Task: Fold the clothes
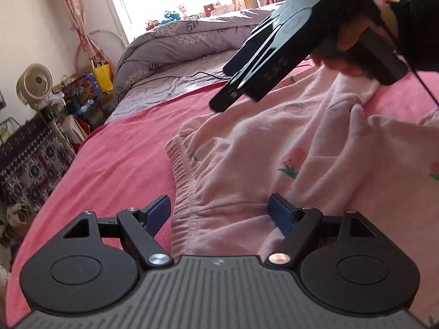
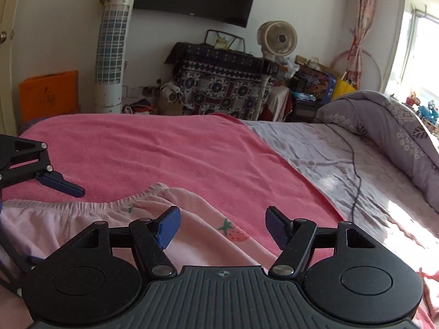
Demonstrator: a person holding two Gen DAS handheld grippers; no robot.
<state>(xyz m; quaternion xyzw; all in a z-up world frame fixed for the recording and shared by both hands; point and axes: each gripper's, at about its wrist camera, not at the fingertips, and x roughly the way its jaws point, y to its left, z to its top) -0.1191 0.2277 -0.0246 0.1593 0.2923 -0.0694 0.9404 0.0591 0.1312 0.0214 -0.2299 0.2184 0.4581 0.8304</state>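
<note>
We have the pale pink strawberry-print garment (image 1: 274, 148) lying rumpled on the pink bed cover (image 1: 109, 159), its elastic waistband (image 1: 186, 189) just ahead of our left gripper (image 1: 219, 211). That gripper's jaws stand apart with nothing clamped; the waistband runs between them, but the pads do not press on it. Our right gripper (image 2: 221, 226) hovers over the same garment with its jaws spread and empty too, a printed strawberry (image 2: 233, 233) just beyond its fingertips.

We judge the fold barely begun, or between steps: the cloth is bunched in loose ridges, not yet a neat flat stack. Smoothing it and bringing the edges together are left.

Much stays hidden. The garment's near part disappears under both gripper bodies, its far side is cut off at the picture edge, and we cannot tell whether it is shorts or trousers, nor how many layers already overlap.
</note>
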